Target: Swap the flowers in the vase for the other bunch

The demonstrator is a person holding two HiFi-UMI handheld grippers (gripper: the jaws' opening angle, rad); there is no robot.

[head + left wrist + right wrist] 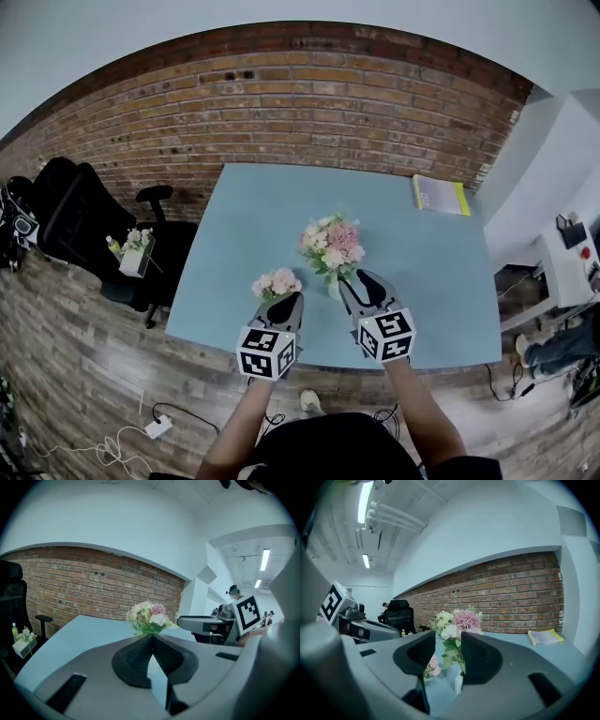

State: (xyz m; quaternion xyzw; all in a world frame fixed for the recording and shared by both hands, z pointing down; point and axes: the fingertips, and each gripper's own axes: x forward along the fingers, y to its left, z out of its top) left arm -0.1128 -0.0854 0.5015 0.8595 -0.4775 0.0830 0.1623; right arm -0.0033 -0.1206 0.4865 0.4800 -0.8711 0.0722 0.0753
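Note:
A white vase (333,289) stands on the blue table (262,206) and holds a mixed pink, white and green bouquet (332,246). My right gripper (354,279) sits just right of it. In the right gripper view its jaws (449,641) stand apart around the bouquet's stems (454,654), above the vase neck (458,685), with a gap showing on the left side. A small pale pink bunch (277,282) lies at the tip of my left gripper (286,298), which is shut (151,637). Whether a stem is pinched in it is hidden.
A yellow book (441,195) lies at the table's far right corner. A black office chair (84,225) with a small box of flowers (138,253) stands left of the table. A brick wall (309,103) is behind, and a white shelf (572,253) is to the right.

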